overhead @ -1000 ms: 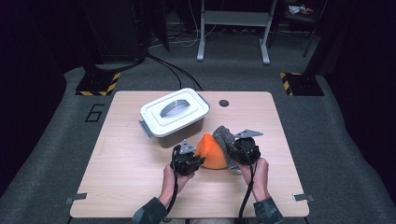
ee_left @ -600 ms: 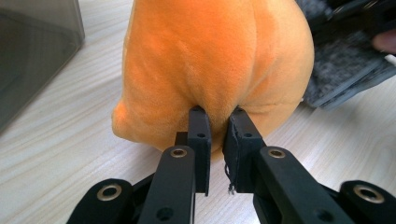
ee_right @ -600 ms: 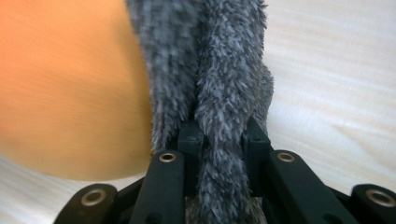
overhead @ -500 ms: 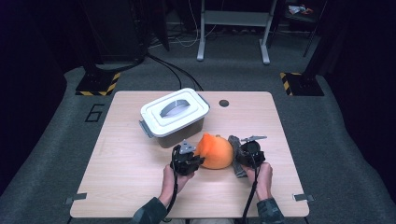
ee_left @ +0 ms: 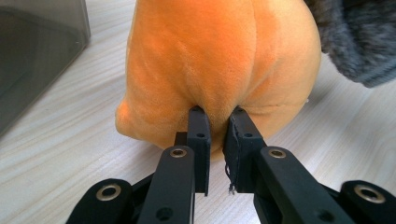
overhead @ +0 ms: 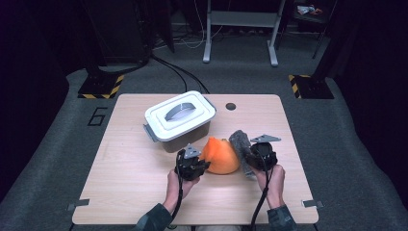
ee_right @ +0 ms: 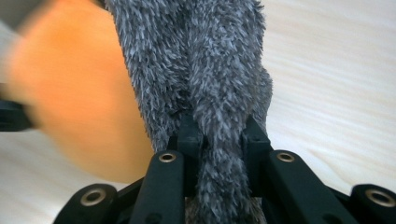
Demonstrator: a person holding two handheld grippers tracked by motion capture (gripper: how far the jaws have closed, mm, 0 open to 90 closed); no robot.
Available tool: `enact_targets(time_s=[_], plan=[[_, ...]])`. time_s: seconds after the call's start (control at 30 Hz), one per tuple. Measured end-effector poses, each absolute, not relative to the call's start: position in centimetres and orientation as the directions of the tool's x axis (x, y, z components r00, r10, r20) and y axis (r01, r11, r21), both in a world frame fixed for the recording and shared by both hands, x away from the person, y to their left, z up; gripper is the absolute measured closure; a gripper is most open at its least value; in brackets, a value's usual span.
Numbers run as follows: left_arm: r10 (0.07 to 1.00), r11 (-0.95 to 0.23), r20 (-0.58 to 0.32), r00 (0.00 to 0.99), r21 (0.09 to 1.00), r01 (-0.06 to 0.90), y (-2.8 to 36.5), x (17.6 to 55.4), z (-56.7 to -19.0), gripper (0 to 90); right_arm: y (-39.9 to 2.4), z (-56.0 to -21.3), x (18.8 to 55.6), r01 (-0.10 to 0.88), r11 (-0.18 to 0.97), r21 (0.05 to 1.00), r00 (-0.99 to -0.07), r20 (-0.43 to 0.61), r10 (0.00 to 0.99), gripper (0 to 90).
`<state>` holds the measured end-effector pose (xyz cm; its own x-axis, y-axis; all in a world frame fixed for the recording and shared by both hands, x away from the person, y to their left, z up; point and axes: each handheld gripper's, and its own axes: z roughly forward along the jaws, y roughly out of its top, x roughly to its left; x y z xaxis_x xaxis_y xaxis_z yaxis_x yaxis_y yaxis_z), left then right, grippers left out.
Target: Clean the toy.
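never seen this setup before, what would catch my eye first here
The bright orange plush toy at the middle of the wooden table stands out first, pinched by the left gripper. Right beside it lies a shaggy grey fur piece, with the right gripper shut on it. Behind them sits a grey box with a white lid.

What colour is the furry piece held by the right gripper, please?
Dark grey fur, clearest in the right gripper view.

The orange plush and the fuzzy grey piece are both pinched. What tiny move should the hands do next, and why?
Probably ease the right gripper sideways, away from the left gripper. Each is shut on its own piece, orange plush and grey fur, which sit close together, so a gentle pull would separate them.
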<state>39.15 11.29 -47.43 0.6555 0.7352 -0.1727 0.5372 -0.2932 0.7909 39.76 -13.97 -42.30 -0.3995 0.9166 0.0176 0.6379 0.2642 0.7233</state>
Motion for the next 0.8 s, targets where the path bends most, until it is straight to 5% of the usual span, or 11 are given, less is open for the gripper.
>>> enact_targets(time_s=[0.3, 0.57, 0.8], plan=[[0.738, -0.294, -0.167, 0.654, 0.793, 0.534, 11.7, 39.2, -47.5, 73.1, -12.0, -43.1, 40.3, 0.642, 0.307, 0.703, -0.435, 0.003, 0.900, 75.1], [0.743, -0.364, -0.075, 0.665, 0.789, 0.496, 11.6, 39.4, -47.5, 51.4, -12.3, -43.3, 40.9, 0.646, 0.311, 0.697, -0.427, -0.008, 0.904, 75.1], [0.727, -0.401, -0.036, 0.685, 0.788, 0.467, 11.0, 39.6, -47.8, 50.3, -12.7, -43.4, 41.5, 0.659, 0.303, 0.688, -0.419, 0.003, 0.908, 75.1]])
